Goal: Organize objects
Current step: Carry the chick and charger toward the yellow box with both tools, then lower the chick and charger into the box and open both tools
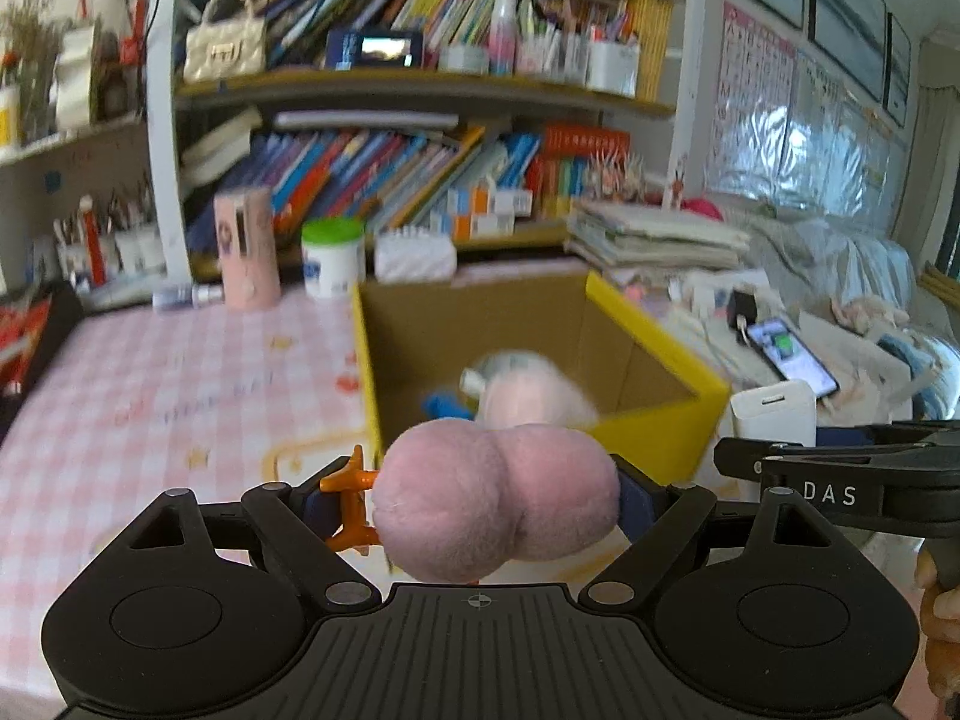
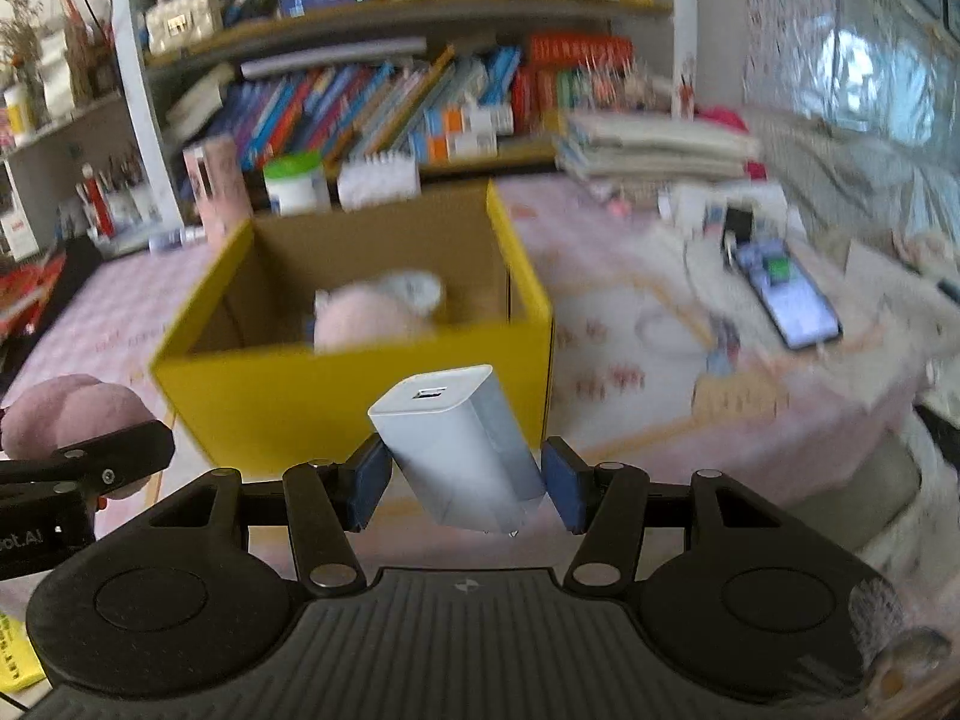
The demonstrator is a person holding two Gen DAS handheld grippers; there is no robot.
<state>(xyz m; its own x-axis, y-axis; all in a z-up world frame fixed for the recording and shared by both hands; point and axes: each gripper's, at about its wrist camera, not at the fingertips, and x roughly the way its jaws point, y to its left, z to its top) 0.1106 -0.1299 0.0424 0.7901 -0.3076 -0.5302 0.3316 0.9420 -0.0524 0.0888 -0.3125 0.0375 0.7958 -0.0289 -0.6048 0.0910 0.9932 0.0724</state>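
Note:
My left gripper (image 1: 480, 504) is shut on a pink plush toy (image 1: 498, 498) with orange feet (image 1: 351, 504), held in front of the near wall of a yellow cardboard box (image 1: 654, 426). Inside the box lie a pale pink plush (image 1: 534, 396) and something blue (image 1: 444, 405). My right gripper (image 2: 465, 480) is shut on a white USB charger block (image 2: 462, 450), held before the same yellow box (image 2: 336, 396). The left gripper's pink toy (image 2: 66, 414) shows at the left edge of the right wrist view. The charger (image 1: 774, 411) and the right gripper's finger appear at the right of the left wrist view.
The box stands on a pink checked tablecloth (image 1: 168, 384). Behind it are a pink cylinder (image 1: 247, 246), a green-lidded jar (image 1: 333, 258) and crowded bookshelves (image 1: 390, 180). A lit phone (image 2: 786, 294) and a stack of papers (image 2: 654, 150) lie to the right.

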